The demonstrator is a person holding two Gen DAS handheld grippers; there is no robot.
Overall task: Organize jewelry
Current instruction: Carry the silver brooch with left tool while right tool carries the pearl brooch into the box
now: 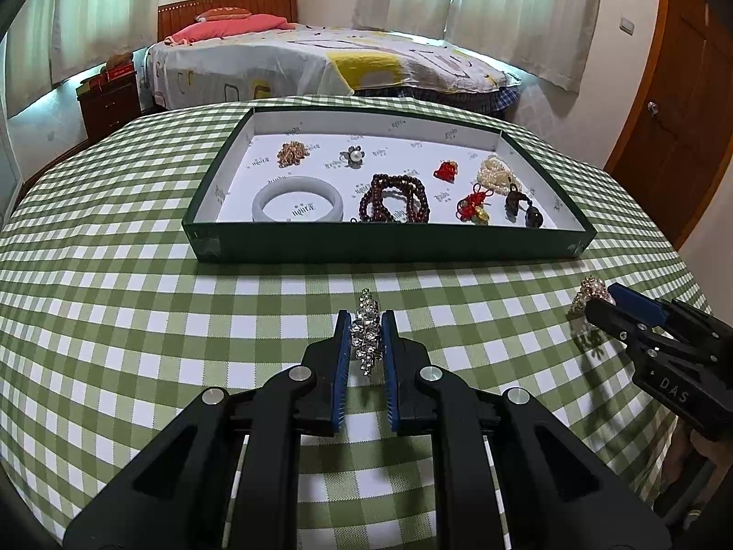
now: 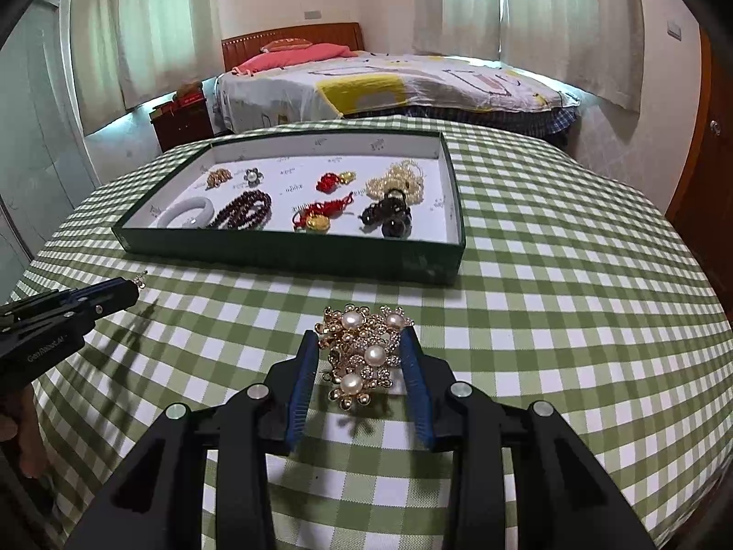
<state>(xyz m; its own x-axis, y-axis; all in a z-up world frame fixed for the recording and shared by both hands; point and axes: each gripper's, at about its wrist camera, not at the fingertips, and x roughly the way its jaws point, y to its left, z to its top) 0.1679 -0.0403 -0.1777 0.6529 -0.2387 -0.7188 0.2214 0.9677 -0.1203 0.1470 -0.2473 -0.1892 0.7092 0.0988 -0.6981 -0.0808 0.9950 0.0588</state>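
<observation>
— Where is the tray [image 1: 293,247] placed?
— On the table [image 1: 114,321], with the bed [image 1: 320,59] behind it.
— And the two brooches?
— The crystal brooch [image 1: 365,334] is set before the tray; the pearl brooch [image 2: 366,357] is found to its right.

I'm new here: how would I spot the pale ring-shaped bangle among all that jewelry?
Start at the shallow dark green tray with white lining on the green-and-white checked tablecloth. Go to its near left corner in the left wrist view: the smooth, pale grey-white bangle lies flat there, just left of the coiled dark red bead strand. It is the only plain, solid ring; everything else is beaded, knotted or sparkly.
</observation>
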